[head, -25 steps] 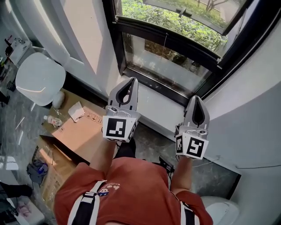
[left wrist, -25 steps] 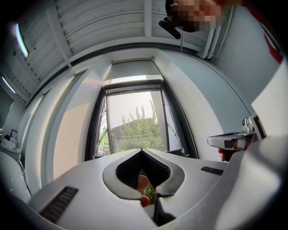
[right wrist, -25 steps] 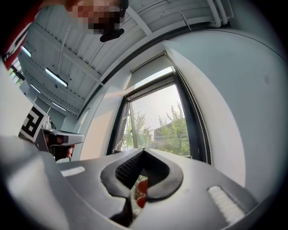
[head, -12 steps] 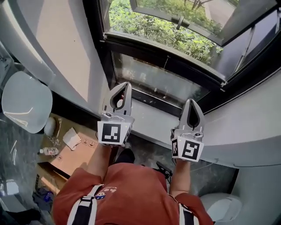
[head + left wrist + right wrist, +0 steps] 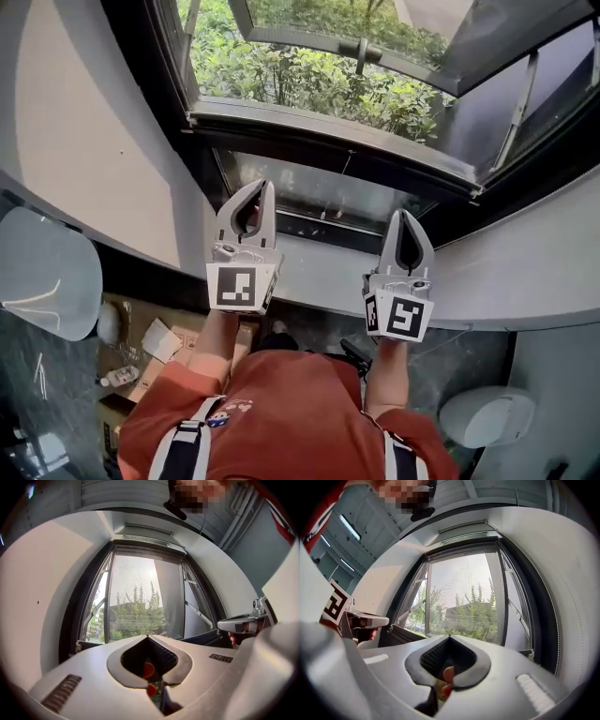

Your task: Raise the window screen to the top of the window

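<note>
across the lower part of the window (image 5: pixel 281 131), beyond both gripper tips, sits the hazy panel that you should take to be the window screen (image 5: pixel 319 192); its long axis runs side to side along the window, so neither hand is clearly nearer. your left gripper (image 5: pixel 265 186) and right gripper (image 5: pixel 401 214) are held short of the window, each with jaws fully together, gripping nothing and touching nothing.

My head camera looks steeply down over left tongs (image 5: pixel 265 187) and right tongs (image 5: pixel 401 216). Each tongs camera rides close behind its jaws, facing forward. I get the window (image 5: pixel 328 131) in all three.
</note>
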A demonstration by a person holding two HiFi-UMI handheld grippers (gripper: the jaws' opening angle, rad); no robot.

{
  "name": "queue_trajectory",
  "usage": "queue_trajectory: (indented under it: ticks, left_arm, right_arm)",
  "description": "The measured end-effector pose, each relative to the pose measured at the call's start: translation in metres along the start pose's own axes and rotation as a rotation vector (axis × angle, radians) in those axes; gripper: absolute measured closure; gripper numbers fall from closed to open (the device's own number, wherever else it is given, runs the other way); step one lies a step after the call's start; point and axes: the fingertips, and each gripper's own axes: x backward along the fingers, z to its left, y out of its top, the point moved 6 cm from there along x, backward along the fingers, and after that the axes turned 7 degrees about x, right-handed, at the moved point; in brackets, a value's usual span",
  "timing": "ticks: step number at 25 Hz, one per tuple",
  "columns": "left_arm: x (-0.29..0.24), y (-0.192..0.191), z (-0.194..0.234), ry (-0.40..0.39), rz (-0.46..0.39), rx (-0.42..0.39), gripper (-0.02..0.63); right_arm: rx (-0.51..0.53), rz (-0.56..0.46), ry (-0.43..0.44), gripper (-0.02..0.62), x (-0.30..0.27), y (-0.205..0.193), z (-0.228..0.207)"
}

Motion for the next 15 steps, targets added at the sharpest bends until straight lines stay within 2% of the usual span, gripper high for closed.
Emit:
queue_trajectory:
  ticks: [6, 15]
  left_arm:
    - [-0.028, -0.004, 0.008, -0.021, -0.002, 0.0, 0.601]
    - [-0.056, -0.013, -0.007, -0.032, -0.011, -0.018, 0.601]
  right_arm:
    - [0.016, 0.023, -0.024, 0.586, -0.017, -0.009, -0.004]
    - [-0.001, 0.006, -0.024, 0.586, -0.031, -0.024, -0.032]
